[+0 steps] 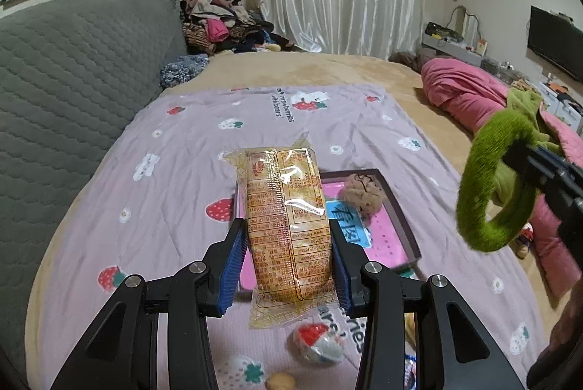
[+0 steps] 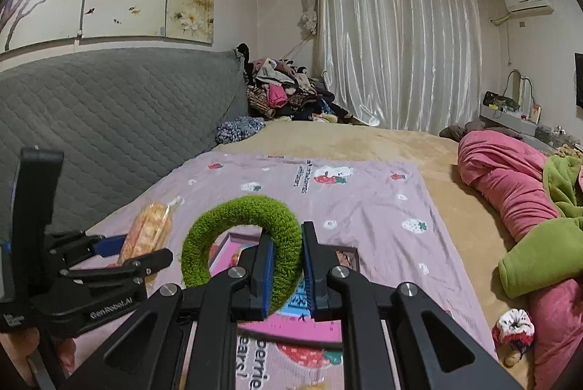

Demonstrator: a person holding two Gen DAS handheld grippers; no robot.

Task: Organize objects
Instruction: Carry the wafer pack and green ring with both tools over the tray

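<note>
My left gripper (image 1: 288,266) is shut on a wrapped yellow snack cake (image 1: 286,222), held upright above the bed and in front of a dark-rimmed box lid with a pink inside (image 1: 393,237). A brown fuzzy ball (image 1: 362,195) lies in that box. My right gripper (image 2: 288,266) is shut on a green fuzzy ring (image 2: 240,237), held above the same box (image 2: 226,244). The ring also shows at the right of the left wrist view (image 1: 488,186), and the left gripper with the cake shows at the left of the right wrist view (image 2: 149,233).
The purple strawberry-print sheet (image 1: 175,171) covers the bed. A red and white knit ball (image 1: 317,342) and a small tan object (image 1: 280,382) lie near me. Pink and green bedding (image 2: 517,193) is piled on the right. A grey quilted headboard (image 1: 73,80) stands left.
</note>
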